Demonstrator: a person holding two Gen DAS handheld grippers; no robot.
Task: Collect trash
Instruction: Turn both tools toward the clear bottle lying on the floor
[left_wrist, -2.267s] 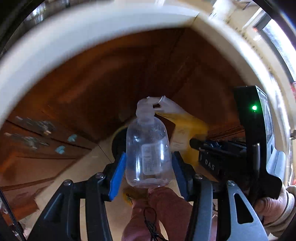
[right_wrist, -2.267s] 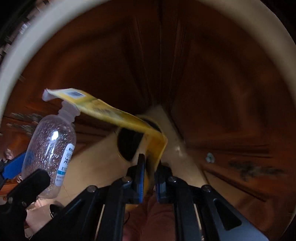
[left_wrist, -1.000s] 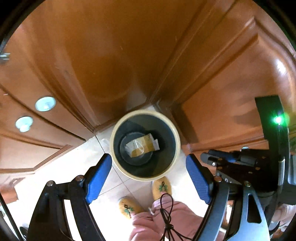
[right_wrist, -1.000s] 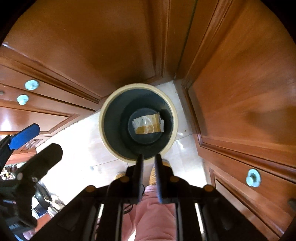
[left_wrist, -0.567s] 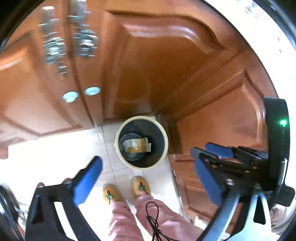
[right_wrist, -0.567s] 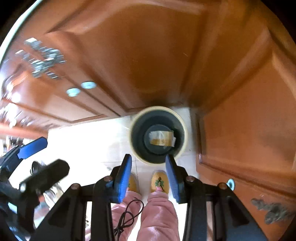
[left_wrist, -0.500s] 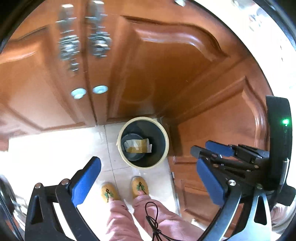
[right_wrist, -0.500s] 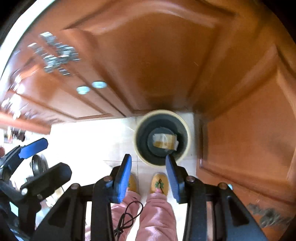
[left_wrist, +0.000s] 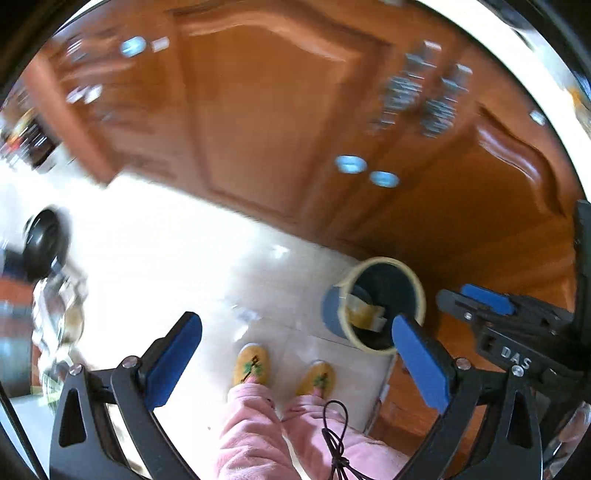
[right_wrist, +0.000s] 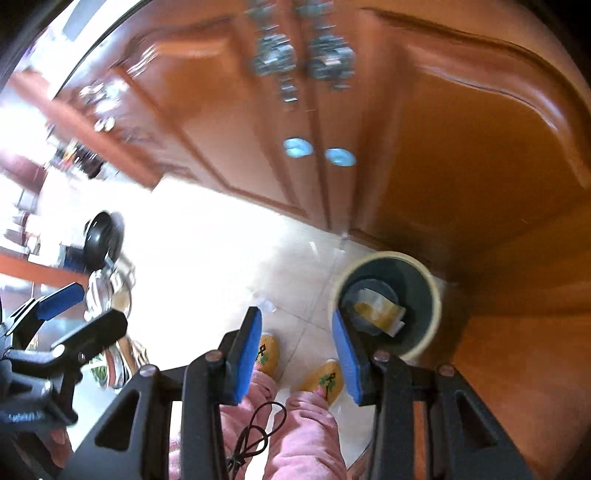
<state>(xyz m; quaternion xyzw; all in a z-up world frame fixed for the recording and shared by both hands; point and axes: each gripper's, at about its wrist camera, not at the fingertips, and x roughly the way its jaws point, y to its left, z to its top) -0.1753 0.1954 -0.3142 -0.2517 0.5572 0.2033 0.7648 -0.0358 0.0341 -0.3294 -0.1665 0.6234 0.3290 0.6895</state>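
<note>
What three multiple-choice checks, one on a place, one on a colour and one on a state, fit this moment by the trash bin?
1. Where does the trash bin stand?
A. On the floor in the corner of the wooden cabinets
B. On a counter
C. Inside an open cabinet

2. What colour are the slippers?
A. Black
B. Yellow
C. White

3. What do the left gripper and the right gripper hold?
A. A bottle each
B. One wrapper between them
C. Nothing, both are open

Answers:
1. A, the bin sits on pale floor tiles where the cabinet doors meet.
2. B, both slippers at the person's feet are yellow with a dark pattern.
3. C, only floor and feet show between each pair of blue pads, while a yellow wrapper lies in the bin.
</note>
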